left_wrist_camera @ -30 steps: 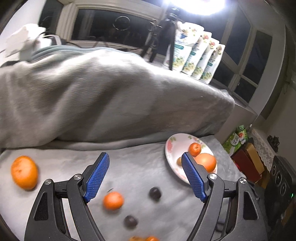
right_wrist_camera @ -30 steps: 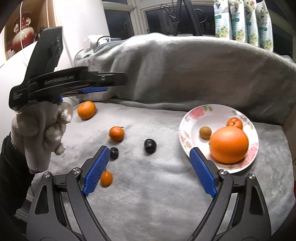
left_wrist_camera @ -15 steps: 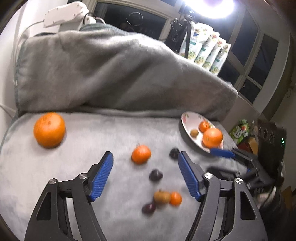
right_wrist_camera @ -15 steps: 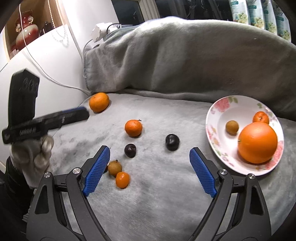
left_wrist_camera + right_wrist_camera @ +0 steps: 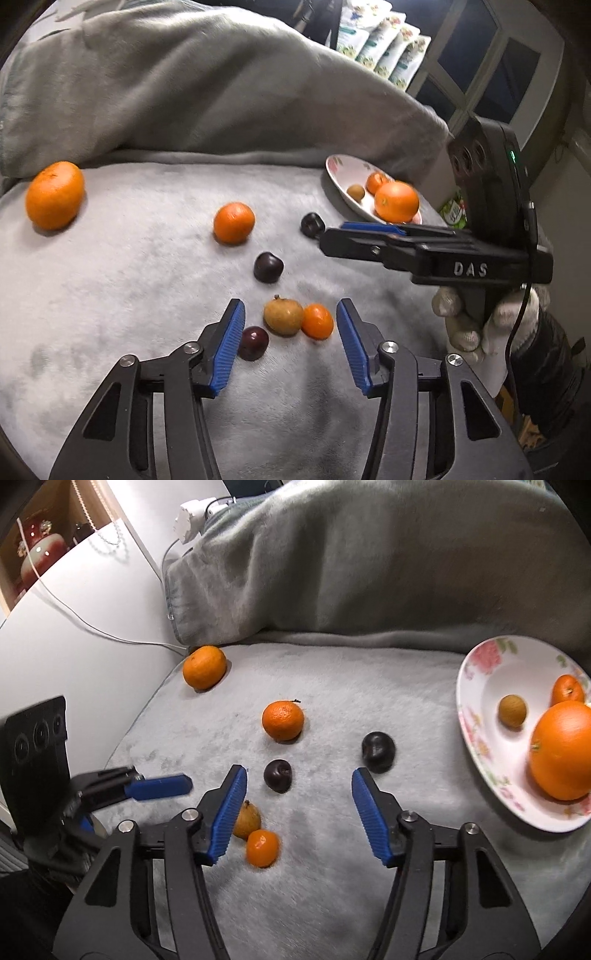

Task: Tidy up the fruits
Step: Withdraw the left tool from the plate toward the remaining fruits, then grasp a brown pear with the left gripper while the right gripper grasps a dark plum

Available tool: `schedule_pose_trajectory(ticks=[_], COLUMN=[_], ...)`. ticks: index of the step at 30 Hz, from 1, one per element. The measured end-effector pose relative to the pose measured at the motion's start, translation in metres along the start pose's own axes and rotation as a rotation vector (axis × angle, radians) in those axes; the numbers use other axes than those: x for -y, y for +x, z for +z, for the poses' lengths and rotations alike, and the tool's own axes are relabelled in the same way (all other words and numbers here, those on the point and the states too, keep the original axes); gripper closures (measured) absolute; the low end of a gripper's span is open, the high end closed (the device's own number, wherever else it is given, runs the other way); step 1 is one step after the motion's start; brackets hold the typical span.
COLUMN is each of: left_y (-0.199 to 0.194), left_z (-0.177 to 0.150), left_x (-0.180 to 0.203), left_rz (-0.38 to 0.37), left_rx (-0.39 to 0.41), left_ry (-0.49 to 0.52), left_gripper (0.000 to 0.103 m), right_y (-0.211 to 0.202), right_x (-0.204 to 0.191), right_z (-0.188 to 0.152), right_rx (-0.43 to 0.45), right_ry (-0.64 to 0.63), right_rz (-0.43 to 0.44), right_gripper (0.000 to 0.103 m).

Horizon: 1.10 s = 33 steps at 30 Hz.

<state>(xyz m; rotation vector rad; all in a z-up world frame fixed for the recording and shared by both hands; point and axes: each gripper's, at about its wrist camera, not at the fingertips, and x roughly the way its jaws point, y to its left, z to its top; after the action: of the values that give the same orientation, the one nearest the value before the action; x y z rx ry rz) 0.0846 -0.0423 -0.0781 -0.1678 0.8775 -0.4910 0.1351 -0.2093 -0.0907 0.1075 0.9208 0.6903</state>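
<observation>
Loose fruit lies on a grey blanket. My left gripper (image 5: 290, 326) is open, low over a brown longan (image 5: 283, 316), a small kumquat (image 5: 317, 321) and a dark cherry (image 5: 253, 342). Farther off lie a dark plum (image 5: 268, 267), a second plum (image 5: 312, 224), a mandarin (image 5: 234, 223) and a bigger mandarin (image 5: 54, 195). My right gripper (image 5: 299, 795) is open and empty, above the blanket near a plum (image 5: 277, 775). A floral plate (image 5: 480, 686) holds a big orange (image 5: 563, 749), a small mandarin (image 5: 567, 689) and a longan (image 5: 512, 710).
A bunched grey blanket (image 5: 184, 85) rises behind the fruit. A white wall with a cable (image 5: 74, 627) runs along the left. Pouches (image 5: 384, 48) stand on the windowsill. The right gripper's body (image 5: 436, 254) reaches over the blanket near the plate (image 5: 345, 173).
My left gripper has swung left, dropped toward the longan, kumquat and cherry, and narrowed a little. My right gripper has moved forward and lower over the plums.
</observation>
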Motion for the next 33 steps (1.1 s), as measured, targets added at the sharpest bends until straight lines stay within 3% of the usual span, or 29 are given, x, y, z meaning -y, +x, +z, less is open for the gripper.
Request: schedule_pose_trajectory(ticks=[12, 33], left_y=[0.023, 0.041], left_z=[0.000, 0.011], left_x=[0.004, 0.014], left_rz=[0.017, 0.051], left_rx=[-0.055, -0.095], left_ry=[0.071, 0.155], left_gripper=[0.059, 0.064], right_y=[0.045, 0.059], right_x=[0.006, 0.004], right_z=[0.009, 0.012], right_rx=[-0.095, -0.144], right_ry=[0.101, 0.097], right_rz=[0.112, 0.125], right_gripper=[0.059, 0.075])
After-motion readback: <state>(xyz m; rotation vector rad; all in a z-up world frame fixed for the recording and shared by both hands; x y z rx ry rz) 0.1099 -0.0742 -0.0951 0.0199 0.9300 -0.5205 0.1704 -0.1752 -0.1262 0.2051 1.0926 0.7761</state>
